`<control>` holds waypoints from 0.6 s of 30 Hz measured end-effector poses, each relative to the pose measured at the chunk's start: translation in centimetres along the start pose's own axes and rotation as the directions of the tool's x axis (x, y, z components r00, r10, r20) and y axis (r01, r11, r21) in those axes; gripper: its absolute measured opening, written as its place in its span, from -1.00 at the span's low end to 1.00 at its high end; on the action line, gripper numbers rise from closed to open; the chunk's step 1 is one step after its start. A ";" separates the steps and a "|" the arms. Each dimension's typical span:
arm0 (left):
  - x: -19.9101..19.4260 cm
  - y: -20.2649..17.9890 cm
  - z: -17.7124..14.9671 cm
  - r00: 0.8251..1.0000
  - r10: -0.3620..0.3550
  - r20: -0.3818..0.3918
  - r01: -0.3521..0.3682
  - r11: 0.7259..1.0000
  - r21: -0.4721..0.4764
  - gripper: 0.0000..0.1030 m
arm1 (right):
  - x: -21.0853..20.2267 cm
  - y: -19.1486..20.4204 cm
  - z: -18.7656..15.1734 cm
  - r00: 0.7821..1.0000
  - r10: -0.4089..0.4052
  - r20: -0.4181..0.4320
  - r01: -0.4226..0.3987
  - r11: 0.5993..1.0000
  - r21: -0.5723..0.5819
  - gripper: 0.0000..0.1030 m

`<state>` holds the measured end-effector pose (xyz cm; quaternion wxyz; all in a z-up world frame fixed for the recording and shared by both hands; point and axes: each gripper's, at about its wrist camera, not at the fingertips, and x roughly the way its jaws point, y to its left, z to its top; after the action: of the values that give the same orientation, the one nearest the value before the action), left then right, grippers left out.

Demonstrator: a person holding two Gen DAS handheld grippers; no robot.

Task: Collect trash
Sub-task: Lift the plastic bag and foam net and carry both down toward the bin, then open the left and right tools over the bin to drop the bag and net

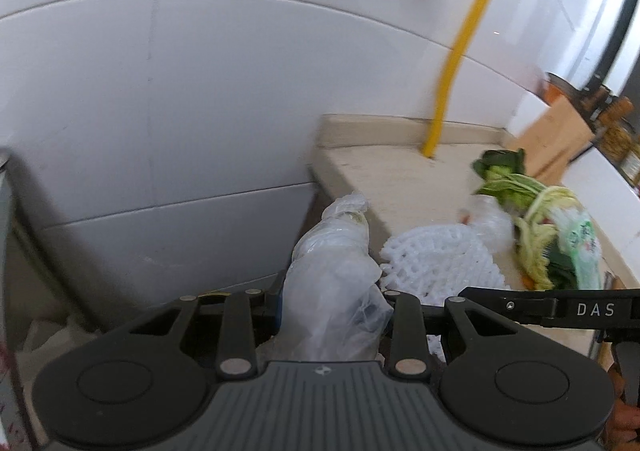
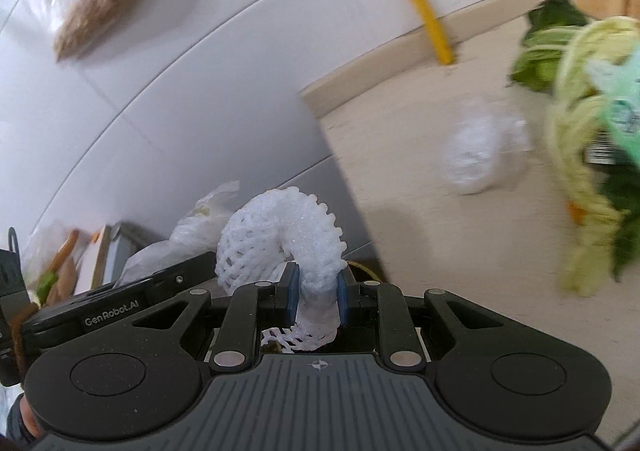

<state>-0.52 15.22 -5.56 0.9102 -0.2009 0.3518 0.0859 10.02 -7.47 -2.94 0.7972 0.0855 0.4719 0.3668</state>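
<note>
Left wrist view: the left gripper (image 1: pixel 332 307) is clamped on a crumpled clear plastic bag (image 1: pixel 332 271), which rises from the jaws at lower centre and hangs past the counter's end, in front of the white tiled wall (image 1: pixel 160 111). To its right the right gripper's black body crosses the frame with its white load. More rubbish lies on the beige counter (image 1: pixel 400 179) at right: wilted greens (image 1: pixel 532 219), a green printed wrapper (image 1: pixel 584 243) and a second clear bag. A yellow pipe (image 1: pixel 464 39) stands at the counter's back.

Right wrist view: the right gripper (image 2: pixel 318 291) pinches a white foam fruit net (image 2: pixel 280 239) between its blue pads (image 2: pixel 291 287); the net curls up in a ring at lower centre. Another clear plastic wad (image 2: pixel 480 151) sits on the counter, centre right, beside the greens at the right edge. The left gripper shows at lower left with its bag.

Judging from this, both hands are loaded and in the carrying step, off the counter edge. Next comes finding the bin, which I cannot see for certain, letting go over it, then returning for the remaining wad, wrapper and greens.
</note>
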 end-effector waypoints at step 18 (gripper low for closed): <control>1.8 4.3 -2.5 0.984 0.162 -0.077 -0.170 0.977 -0.129 -0.48 | 8.0 3.0 0.2 0.981 0.040 -0.189 -0.058 0.994 -0.088 -0.51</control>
<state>-1.99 18.12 -9.73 0.8721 -0.2348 0.3904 0.1786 10.89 0.03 -6.89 0.7431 0.0248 0.5248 0.4145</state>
